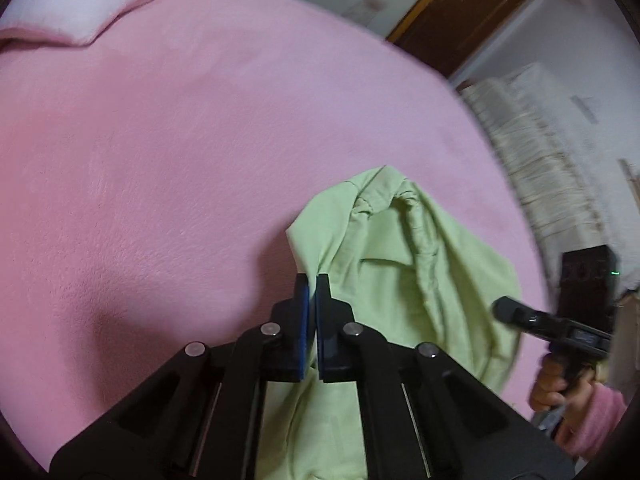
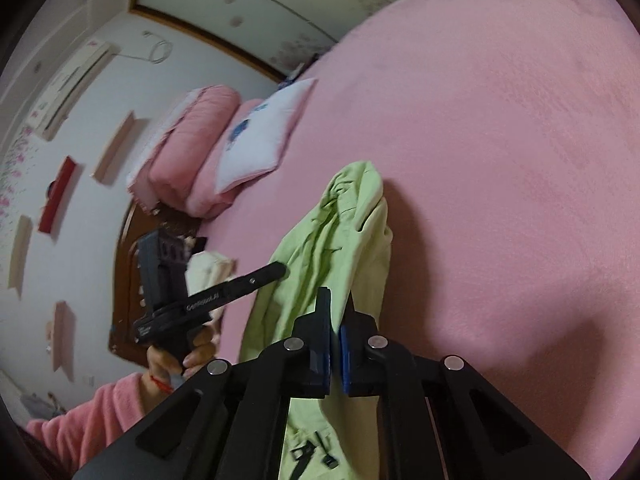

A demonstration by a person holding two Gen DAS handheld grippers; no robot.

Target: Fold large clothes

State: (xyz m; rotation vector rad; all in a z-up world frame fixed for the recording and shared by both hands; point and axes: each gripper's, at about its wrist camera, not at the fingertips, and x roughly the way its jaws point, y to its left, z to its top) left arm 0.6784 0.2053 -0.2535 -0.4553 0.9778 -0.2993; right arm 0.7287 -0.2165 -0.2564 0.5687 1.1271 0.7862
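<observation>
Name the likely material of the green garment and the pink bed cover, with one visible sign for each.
Green garment: probably soft woven or knit cotton, matte; it creases and drapes limply. Pink bed cover: likely plush fleece, matte; its surface shows a short fuzzy nap. Both are judged by look only.

One legible marking: white lettering reading "GenRobot.AI" runs along the black finger bar of the left gripper [image 2: 280,271], at centre-left of the right wrist view. A smaller white mark on that gripper's body, lower left, is too blurred to read. The black print on the green garment [image 2: 316,454], bottom centre, is indecipherable.
</observation>
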